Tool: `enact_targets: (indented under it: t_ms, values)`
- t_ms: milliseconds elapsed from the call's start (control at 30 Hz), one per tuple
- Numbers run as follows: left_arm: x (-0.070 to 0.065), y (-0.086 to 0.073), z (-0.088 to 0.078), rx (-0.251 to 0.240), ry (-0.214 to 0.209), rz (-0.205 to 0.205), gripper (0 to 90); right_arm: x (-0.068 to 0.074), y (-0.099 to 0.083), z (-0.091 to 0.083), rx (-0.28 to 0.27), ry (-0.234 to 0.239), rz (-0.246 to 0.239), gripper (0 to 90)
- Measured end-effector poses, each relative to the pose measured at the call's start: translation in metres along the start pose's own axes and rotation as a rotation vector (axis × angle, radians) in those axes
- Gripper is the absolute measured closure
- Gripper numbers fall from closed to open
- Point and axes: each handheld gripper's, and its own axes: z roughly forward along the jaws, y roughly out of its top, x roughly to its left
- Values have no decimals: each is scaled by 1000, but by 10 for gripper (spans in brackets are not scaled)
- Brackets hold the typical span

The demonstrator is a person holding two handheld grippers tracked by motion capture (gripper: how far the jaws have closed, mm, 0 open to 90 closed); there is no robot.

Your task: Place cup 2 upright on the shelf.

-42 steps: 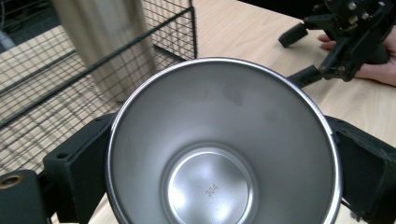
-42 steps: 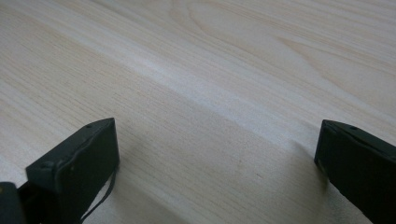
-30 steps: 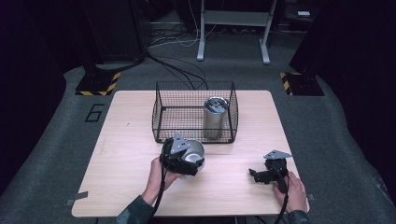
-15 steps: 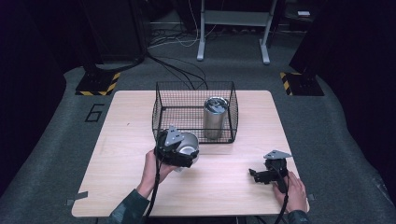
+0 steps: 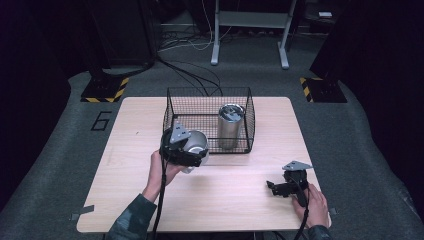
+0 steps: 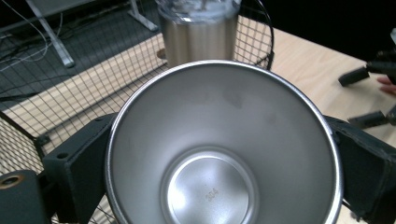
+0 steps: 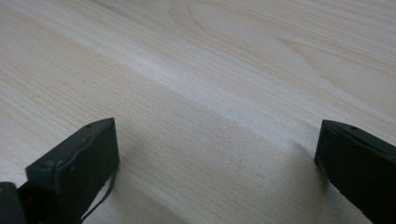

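Note:
My left gripper [image 5: 192, 152] is shut on a steel cup [image 5: 195, 145], held lifted at the near left corner of the black wire basket [image 5: 172, 111]. In the left gripper view the cup [image 6: 219, 154] lies on its side with its empty inside facing the camera, both jaws pressed against its rim. A taller steel tumbler with a lid [image 5: 230, 125] stands upright inside the basket, also seen beyond the cup as the tumbler [image 6: 201, 32]. My right gripper [image 5: 272, 189] rests low over the table's near right part, open, with bare wood [image 7: 210, 116] between its jaws.
The light wooden table [image 5: 125, 150] stands on grey carpet. Behind it are black cables, a metal stand [image 5: 250, 30] and yellow-black striped blocks [image 5: 104, 87] on the floor. A person's hands hold both grippers from the near edge.
My left gripper has carried the steel cup up and forward, from the middle of the table toward the basket's near left corner. The right gripper has stayed in place.

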Motion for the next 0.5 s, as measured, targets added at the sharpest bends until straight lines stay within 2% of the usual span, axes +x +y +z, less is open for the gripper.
enact_targets:
  t_ms: [367, 500]
  values:
    - [17, 18, 2, -15, 18, -5, 59, 0, 0, 0, -1, 1, -6, 0]
    - [27, 28, 5, -15, 27, -17, 59, 0, 0, 0, -2, 1, -5, 0]
